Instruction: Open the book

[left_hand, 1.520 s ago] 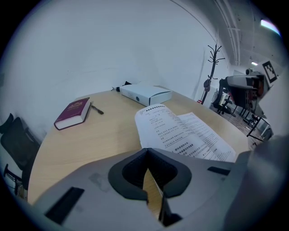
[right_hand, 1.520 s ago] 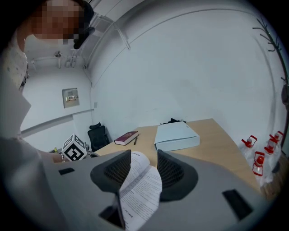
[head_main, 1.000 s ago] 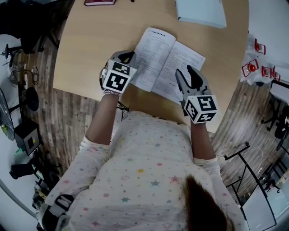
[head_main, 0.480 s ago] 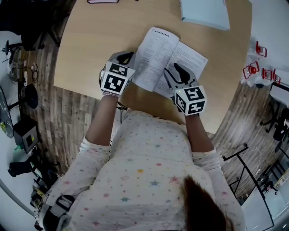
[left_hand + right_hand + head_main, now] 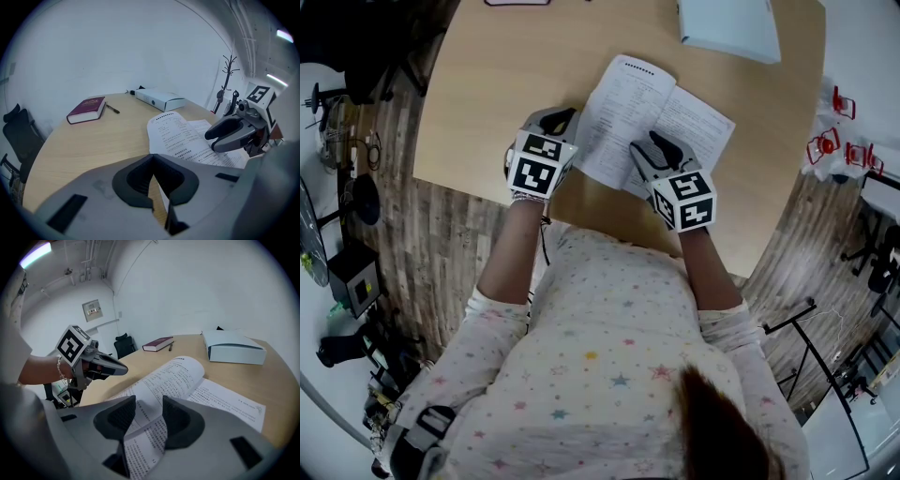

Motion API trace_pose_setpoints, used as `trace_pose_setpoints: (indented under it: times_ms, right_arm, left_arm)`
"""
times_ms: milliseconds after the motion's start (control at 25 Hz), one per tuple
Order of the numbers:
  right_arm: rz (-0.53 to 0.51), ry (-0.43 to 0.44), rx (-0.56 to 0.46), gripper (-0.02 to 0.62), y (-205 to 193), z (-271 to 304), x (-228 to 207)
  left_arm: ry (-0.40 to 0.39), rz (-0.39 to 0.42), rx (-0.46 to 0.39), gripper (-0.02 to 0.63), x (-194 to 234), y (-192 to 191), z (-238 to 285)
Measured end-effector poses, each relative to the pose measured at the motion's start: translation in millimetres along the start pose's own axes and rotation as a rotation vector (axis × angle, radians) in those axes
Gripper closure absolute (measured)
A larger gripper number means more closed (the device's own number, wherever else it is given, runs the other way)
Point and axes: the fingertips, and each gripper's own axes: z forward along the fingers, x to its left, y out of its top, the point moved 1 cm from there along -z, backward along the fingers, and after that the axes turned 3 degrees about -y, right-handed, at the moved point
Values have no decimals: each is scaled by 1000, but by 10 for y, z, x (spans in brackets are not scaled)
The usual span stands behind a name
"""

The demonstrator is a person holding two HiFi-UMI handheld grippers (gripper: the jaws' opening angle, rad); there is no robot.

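The open book (image 5: 654, 112) lies near the counter's (image 5: 487, 94) front edge, left tool (image 5: 570, 118) pinched shut on its left margin, right tool (image 5: 645, 148) narrowly apart around a lifted page (image 5: 161, 376) (a white box (image 5: 729, 26), a dark red volume (image 5: 86, 108) and a pen (image 5: 111, 109) lie well beyond).

head: overhead, steeply down | gripper views: low, close | shared: open book (image 5: 623, 112)
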Motion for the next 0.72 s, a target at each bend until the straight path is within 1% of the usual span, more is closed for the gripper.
trace_pose_setpoints:
  times_ms: [320,520,720]
  right_arm:
    - [-16,7,30,417,-14,101,17]
    - [-84,3,73,414,-55,142,-14]
    - [-146,-14,119,416,-42,222,24]
  left_arm:
    - [10,-3,-11,595,39,0,-20]
    - [16,-3,-11,595,-18,11,18]
    - [21,-8,-11,595,32,11,-12]
